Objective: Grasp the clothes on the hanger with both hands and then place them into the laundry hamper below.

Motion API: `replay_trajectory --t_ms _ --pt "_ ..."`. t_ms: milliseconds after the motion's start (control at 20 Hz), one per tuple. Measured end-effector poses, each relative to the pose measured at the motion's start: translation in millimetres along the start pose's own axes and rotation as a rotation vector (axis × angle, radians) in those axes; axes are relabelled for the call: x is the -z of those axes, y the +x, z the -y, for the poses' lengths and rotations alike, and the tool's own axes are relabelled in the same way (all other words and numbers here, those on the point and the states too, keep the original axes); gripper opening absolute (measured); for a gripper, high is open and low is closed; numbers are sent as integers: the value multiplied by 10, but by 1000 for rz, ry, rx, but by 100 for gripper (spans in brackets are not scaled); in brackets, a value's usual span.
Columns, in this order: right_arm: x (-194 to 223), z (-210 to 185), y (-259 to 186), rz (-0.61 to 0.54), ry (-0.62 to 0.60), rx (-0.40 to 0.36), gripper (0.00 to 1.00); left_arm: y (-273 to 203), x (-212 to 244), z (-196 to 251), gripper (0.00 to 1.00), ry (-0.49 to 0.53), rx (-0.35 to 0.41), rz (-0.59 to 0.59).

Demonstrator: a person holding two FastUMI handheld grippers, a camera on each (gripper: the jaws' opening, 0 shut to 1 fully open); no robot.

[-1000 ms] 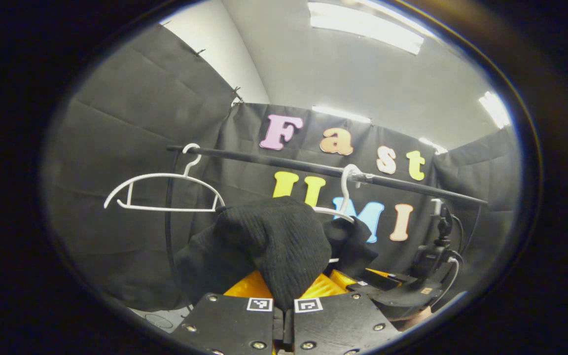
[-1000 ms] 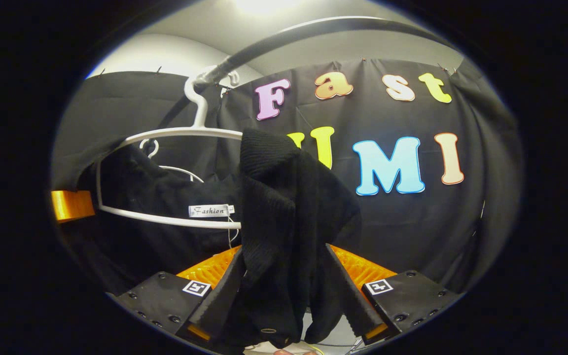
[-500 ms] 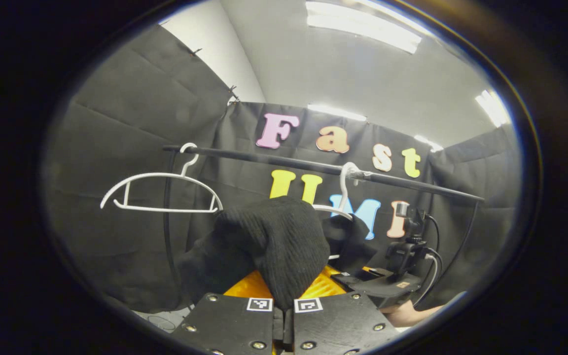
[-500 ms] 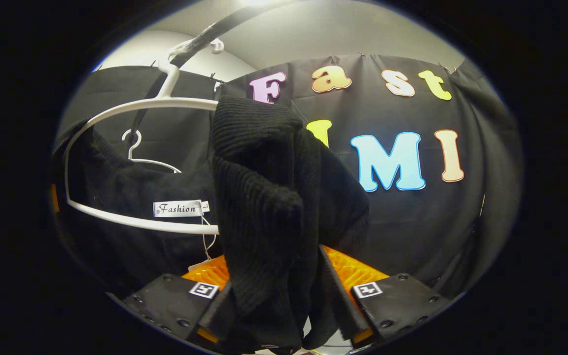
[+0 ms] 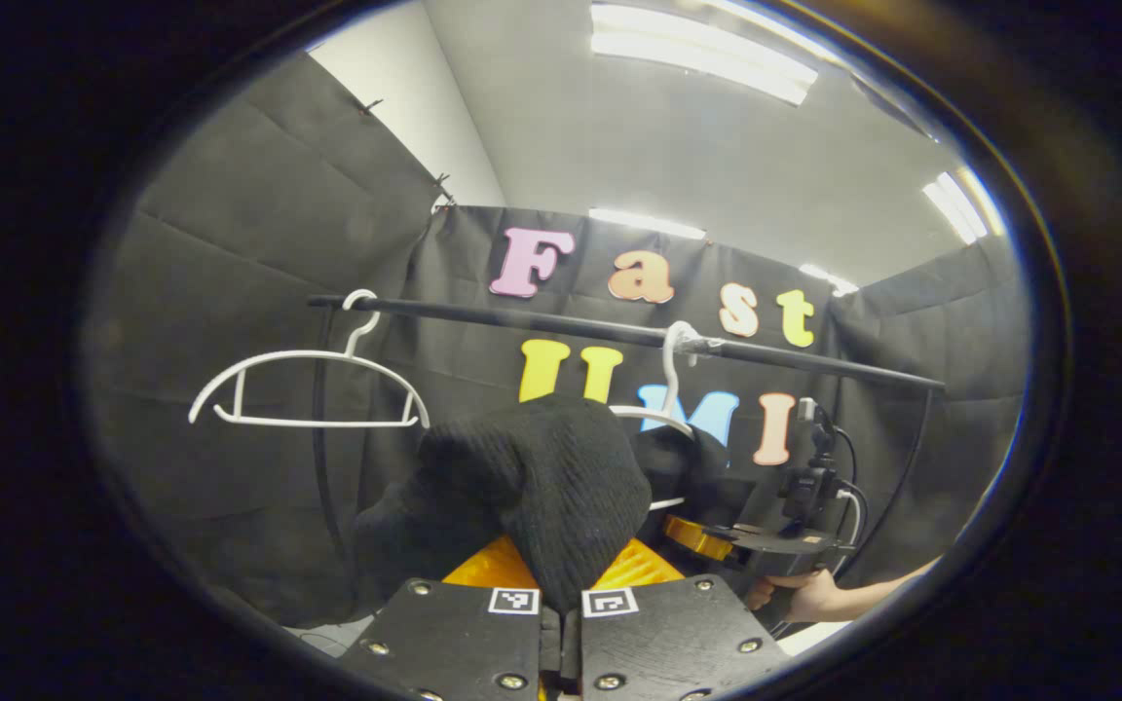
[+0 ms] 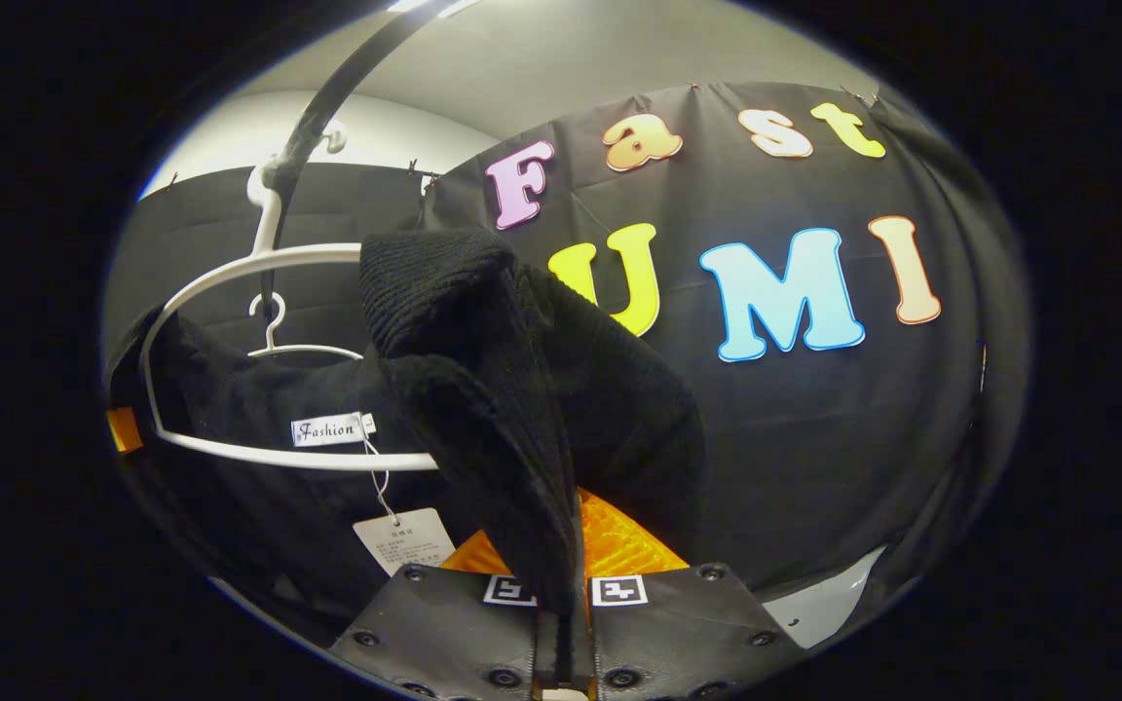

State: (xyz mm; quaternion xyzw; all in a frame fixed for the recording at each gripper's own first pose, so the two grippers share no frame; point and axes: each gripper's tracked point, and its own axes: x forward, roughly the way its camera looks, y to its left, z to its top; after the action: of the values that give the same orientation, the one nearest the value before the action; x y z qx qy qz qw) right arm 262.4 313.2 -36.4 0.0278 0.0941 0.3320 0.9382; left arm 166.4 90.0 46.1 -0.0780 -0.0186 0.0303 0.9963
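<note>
Black garment [image 5: 542, 487] pinched by both grippers at the rail.
Two white hangers [image 5: 303, 389] are counted on one rail [image 5: 522, 319]; left gripper [image 5: 561, 608] and right gripper [image 6: 564, 594] are each clamped on the knit, lower centre.

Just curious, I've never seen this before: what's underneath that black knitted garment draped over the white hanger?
Under the black knitted garment runs the white hanger, its right end covered. A paper tag dangles below. Both grippers' fingers pinch folds of it; whatever lies lower is hidden.
</note>
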Motion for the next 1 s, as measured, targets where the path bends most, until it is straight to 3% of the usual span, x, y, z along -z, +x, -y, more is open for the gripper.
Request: replay_trajectory --t_ms 200,450,850,1000 --pt "-130 140 -74 25 31 6 9 -67 -274 -39 1 -21 56 75" --pt "-293 344 -185 50 45 25 9 -59 -295 -311 0 -26 -11 95" --pt "-390 619 -211 68 130 35 9 -80 -111 -918 1 -136 -113 103" --pt "-611 851 -179 119 171 53 9 7 25 -1122 1 -191 -135 91"
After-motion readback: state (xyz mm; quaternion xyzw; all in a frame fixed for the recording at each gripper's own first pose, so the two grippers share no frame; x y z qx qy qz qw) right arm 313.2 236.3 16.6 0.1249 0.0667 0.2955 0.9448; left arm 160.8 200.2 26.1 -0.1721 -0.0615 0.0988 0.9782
